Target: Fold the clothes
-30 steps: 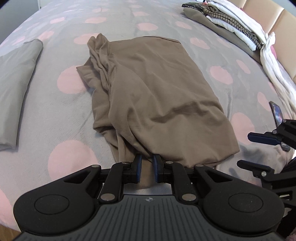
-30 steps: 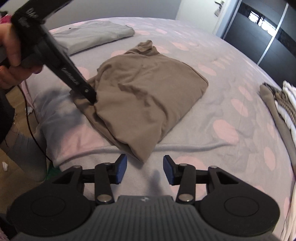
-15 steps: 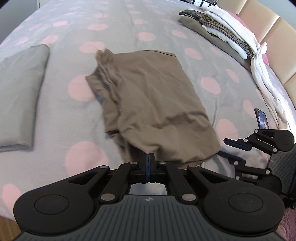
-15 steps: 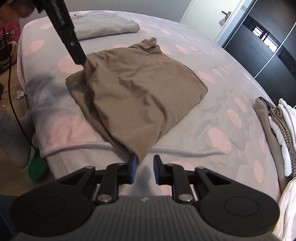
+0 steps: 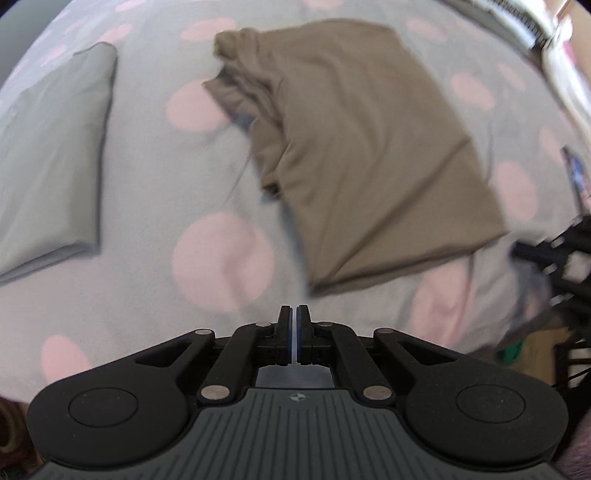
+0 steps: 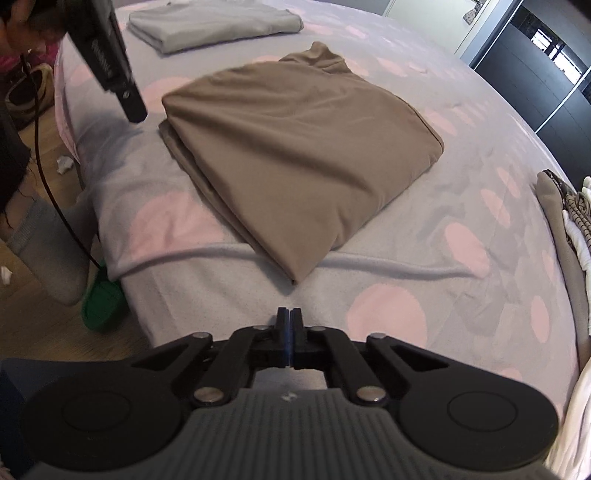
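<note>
A brown garment [image 5: 369,147] lies folded into a rough rectangle on the grey bedspread with pink dots [image 5: 221,254]; its bunched end is at the far side. It also shows in the right wrist view [image 6: 303,147]. My left gripper [image 5: 294,317] is shut and empty, just short of the garment's near corner. In the right wrist view the left gripper [image 6: 133,110] hangs above the bed beside the garment's left corner. My right gripper [image 6: 290,319] is shut and empty, a little short of the garment's near corner.
A folded grey garment [image 5: 48,166] lies to the left, also seen in the right wrist view [image 6: 214,22]. A pile of clothes [image 6: 565,221] lies along the right edge. The bed edge, wooden floor and a green object [image 6: 99,299] are at the left.
Both grippers have closed, let go of the brown garment and pulled back from it. The garment now lies flatter, with its near edge straightened.
</note>
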`<state>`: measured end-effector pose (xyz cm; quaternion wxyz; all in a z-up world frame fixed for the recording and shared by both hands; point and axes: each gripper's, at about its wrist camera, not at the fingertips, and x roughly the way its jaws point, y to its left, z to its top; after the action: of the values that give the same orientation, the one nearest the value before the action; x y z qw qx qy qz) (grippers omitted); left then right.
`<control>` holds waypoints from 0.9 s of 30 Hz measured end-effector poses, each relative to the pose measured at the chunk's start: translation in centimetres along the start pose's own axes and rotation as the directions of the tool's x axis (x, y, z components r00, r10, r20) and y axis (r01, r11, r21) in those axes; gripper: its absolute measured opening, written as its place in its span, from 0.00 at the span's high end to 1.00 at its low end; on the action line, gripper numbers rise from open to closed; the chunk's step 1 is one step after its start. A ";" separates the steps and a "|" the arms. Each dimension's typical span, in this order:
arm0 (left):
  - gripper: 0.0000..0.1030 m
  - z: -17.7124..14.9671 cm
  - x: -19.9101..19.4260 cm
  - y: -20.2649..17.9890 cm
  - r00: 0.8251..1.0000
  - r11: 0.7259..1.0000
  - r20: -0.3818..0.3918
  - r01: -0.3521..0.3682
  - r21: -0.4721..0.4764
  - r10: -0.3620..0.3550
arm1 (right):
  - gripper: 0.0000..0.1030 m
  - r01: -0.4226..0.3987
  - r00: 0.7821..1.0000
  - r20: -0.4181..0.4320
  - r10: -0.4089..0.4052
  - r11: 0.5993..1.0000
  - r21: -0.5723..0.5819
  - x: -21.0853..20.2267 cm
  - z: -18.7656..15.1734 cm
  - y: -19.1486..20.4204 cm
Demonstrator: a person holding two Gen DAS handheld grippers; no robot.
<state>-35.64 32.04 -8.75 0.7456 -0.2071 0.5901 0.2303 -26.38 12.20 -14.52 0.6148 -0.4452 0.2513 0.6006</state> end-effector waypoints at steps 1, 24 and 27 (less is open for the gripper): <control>0.98 -0.1 0.0 0.1 1.000 1.000 -0.001 -0.004 -0.003 0.004 | 0.96 0.000 1.000 0.015 0.000 1.000 0.016 -0.2 0.0 -0.3; 0.94 -0.2 1.5 -0.3 0.995 0.995 0.072 0.071 -0.066 -0.066 | 0.96 0.199 0.977 0.120 -0.174 0.948 -0.249 2.1 0.1 2.7; 0.98 -0.4 0.7 -0.3 0.994 0.996 0.084 0.074 -0.059 -0.068 | 0.97 0.181 0.982 0.107 -0.159 0.952 -0.245 0.8 0.5 2.4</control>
<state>-35.63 31.69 -9.49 0.7699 -0.2415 0.5440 0.2301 -28.64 12.73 -15.56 0.6124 -0.5139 0.1065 0.5912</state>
